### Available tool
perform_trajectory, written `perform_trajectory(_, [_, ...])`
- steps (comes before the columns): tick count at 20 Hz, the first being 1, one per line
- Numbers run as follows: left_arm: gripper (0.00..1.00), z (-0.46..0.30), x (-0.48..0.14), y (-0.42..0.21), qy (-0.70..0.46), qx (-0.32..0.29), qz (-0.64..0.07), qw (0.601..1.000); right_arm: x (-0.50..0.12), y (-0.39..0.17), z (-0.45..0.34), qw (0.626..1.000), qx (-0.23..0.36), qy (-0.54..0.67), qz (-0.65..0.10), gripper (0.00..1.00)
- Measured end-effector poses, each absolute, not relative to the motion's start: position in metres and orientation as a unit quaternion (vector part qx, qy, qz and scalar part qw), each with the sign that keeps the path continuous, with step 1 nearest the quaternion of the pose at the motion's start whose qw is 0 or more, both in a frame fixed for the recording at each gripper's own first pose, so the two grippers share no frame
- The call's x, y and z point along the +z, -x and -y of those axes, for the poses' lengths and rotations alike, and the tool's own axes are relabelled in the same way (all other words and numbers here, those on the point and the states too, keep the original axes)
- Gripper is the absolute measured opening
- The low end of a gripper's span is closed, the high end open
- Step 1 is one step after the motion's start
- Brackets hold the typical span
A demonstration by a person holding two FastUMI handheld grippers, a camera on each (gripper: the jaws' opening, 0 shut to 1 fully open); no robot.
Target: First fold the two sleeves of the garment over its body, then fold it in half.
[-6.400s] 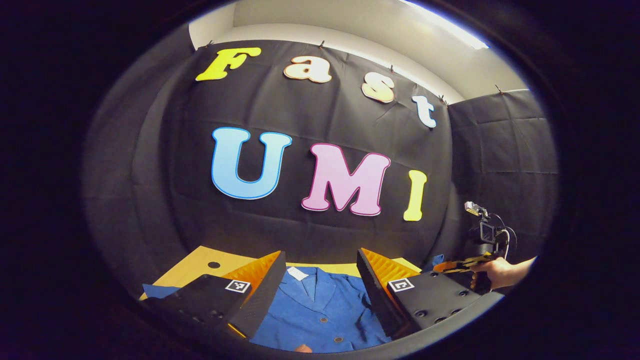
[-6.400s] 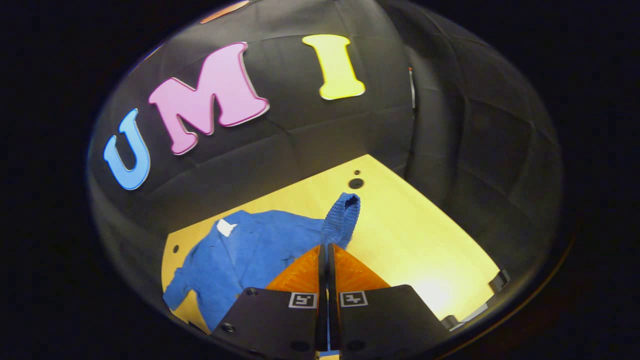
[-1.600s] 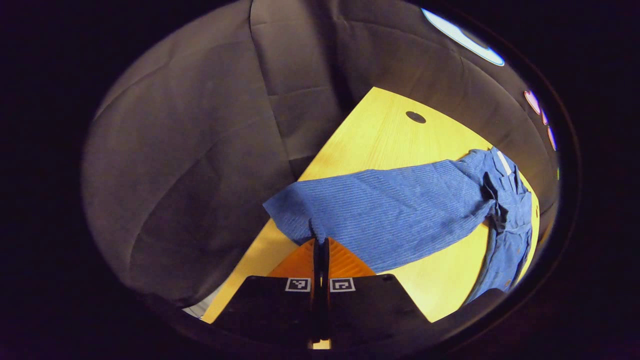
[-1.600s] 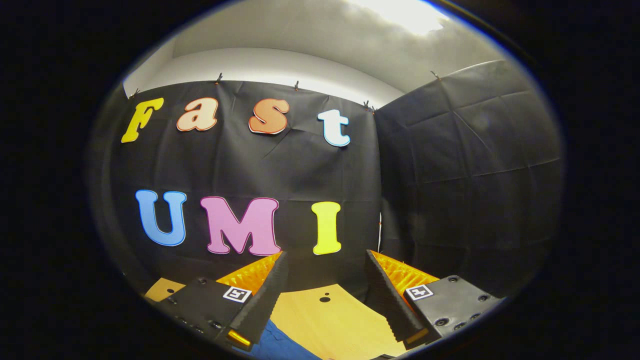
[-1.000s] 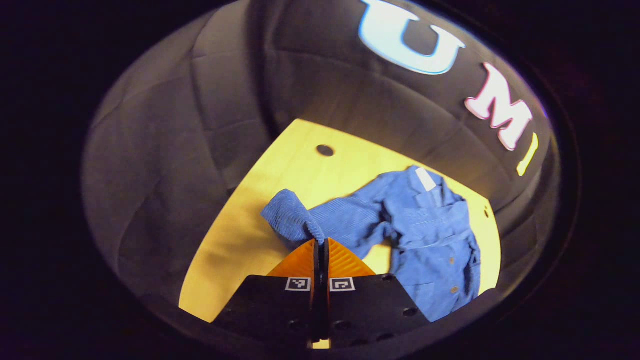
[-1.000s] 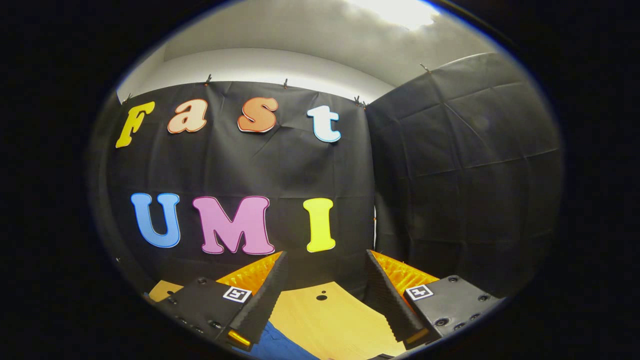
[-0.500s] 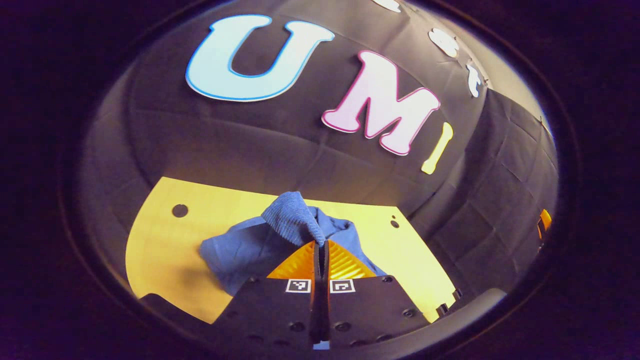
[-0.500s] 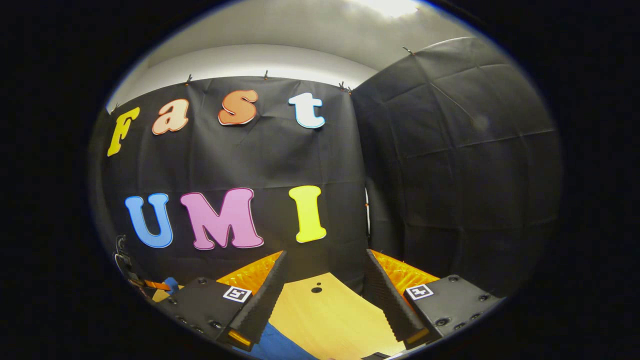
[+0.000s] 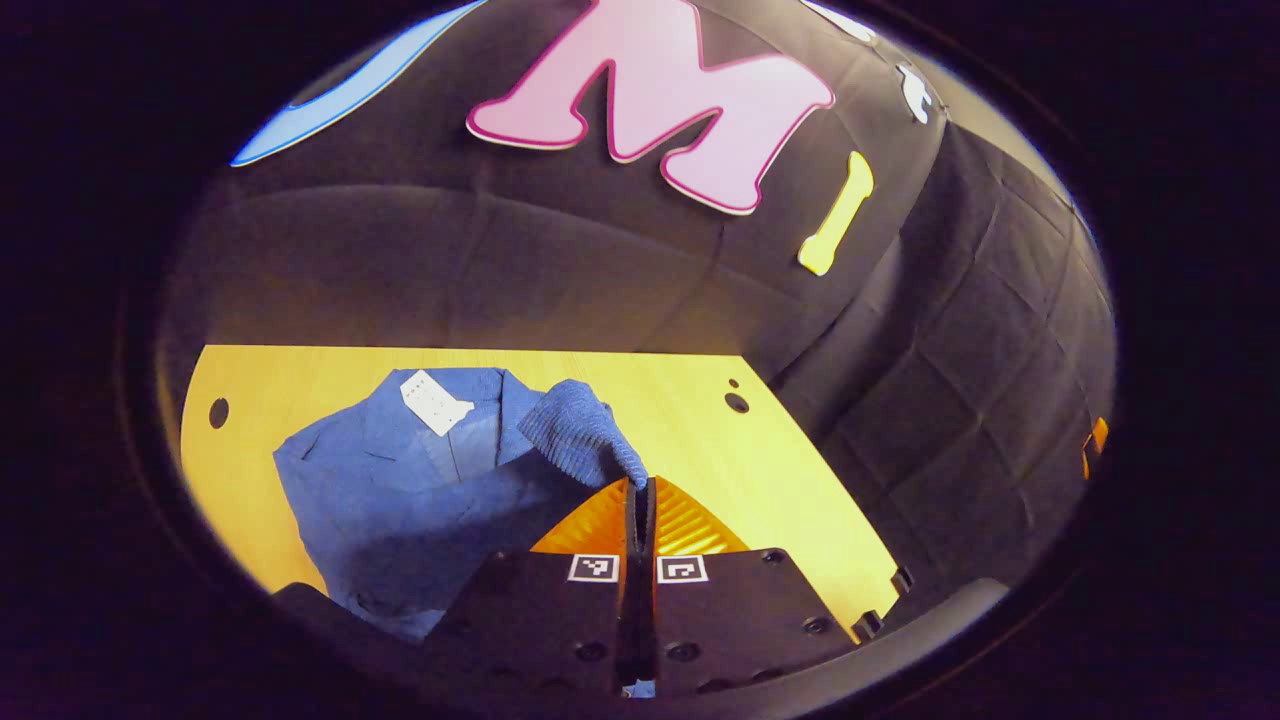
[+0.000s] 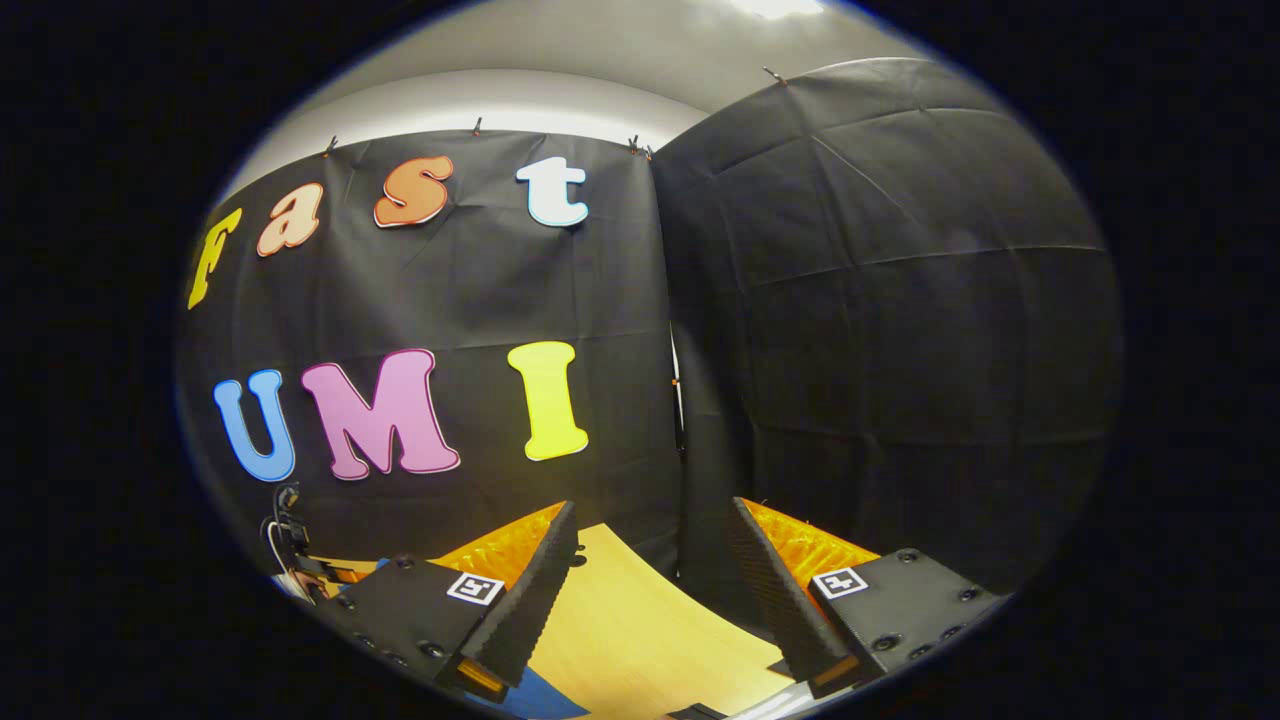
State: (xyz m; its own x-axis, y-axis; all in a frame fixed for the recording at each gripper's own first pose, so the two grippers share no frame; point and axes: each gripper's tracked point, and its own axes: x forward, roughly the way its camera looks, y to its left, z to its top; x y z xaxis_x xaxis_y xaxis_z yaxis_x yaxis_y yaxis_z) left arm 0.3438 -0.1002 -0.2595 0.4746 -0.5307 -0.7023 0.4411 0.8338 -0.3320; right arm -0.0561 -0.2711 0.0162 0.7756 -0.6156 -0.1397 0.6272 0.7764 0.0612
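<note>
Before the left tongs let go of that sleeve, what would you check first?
1. Left tongs shut on the sleeve: ok, the cuff sits pinched at the tips.
2. Sleeve carried over the jacket body: ok, the cuff hangs above the front, near the collar.
3. Sleeve lying flat on the body: not ok, it is held up.
4. Right tongs out of the way: ok, open and holding nothing, above the table.
5. Other sleeve folded: cannot tell from here.
6. Jacket fully on the table: cannot tell, its lower part is hidden behind the left tongs.
</note>
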Motion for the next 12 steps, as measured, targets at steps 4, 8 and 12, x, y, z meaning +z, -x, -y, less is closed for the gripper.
perform_trajectory(4, [0.00,0.116,-0.325,-0.339,0.012,-0.248,-0.510,0.824,-0.003,0.046,0.276,0.943,-0.317,-0.062,-0.079,0.96])
perform_trajectory(8, [0.12,0.132,-0.342,-0.333,0.022,-0.262,-0.531,0.805,-0.023,0.037,0.276,0.947,-0.299,-0.064,-0.099,0.96])
perform_trajectory(12, [0.86,0.143,-0.310,-0.338,0.046,-0.276,-0.474,0.835,-0.063,0.023,0.261,0.951,-0.266,-0.087,-0.133,0.96])
